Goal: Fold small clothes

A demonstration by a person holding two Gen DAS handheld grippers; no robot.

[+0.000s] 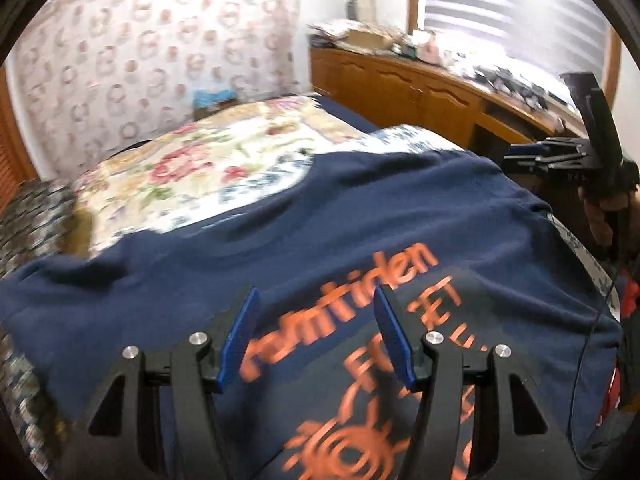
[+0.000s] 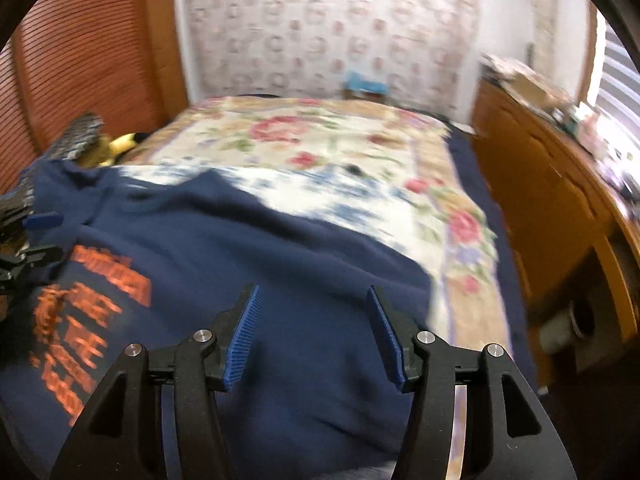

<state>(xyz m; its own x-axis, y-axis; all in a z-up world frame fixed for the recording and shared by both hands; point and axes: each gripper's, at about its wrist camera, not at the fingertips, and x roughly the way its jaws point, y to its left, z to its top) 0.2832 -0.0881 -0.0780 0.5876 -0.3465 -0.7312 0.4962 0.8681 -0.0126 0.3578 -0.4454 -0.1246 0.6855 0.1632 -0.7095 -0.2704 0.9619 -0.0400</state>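
Left wrist view showed my left tongs (image 1: pixel 316 300) spread wide, empty, over the navy shirt (image 1: pixel 280 240) spread on the bed (image 1: pixel 192 168). My right tongs (image 2: pixel 312 300) were equally wide and held nothing. I judged a shallow pinch might snag the floral bedspread (image 2: pixel 320 140) beneath, dragging it along.

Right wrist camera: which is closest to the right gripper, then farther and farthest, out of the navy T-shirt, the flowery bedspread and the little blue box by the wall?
1. Navy T-shirt, right under the right gripper.
2. Flowery bedspread, beyond it.
3. Blue box, against the wallpapered wall.
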